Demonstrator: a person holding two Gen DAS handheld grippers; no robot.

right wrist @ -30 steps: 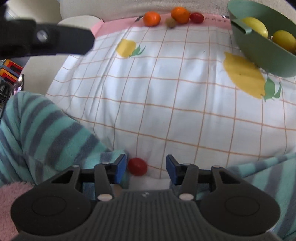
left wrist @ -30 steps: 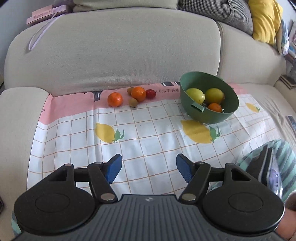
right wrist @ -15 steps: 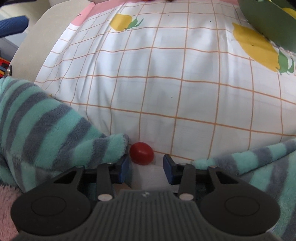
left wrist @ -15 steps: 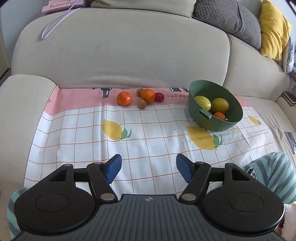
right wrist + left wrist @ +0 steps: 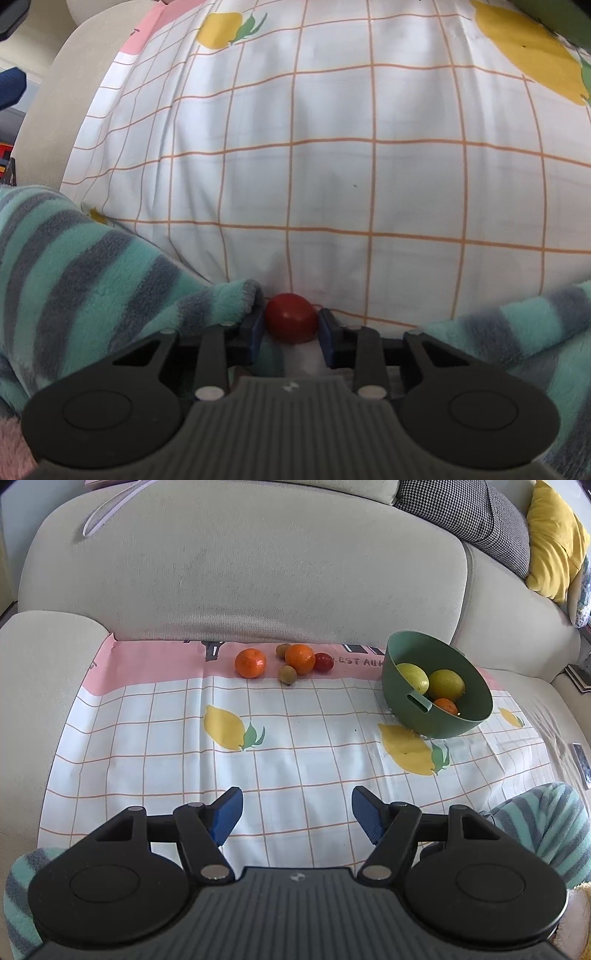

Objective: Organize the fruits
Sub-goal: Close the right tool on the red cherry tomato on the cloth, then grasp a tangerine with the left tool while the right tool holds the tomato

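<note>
Red fruit (image 5: 291, 322) clamped in downward-tilted right gripper (image 5: 291, 332) (jaws just closed).

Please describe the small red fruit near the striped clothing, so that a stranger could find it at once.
Find the checked cloth on the sofa, then its near edge between two striped fleece folds. There lies a small red fruit, gripped by the right tongs; no other fruit lies nearby.

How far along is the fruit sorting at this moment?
Done: two lemons and a small orange lie in the green bowl. In hand: the right gripper has just closed on a red fruit at the cloth's near edge. Left: two oranges, two brown fruits and a red one by the backrest. The left gripper is open, empty.
</note>
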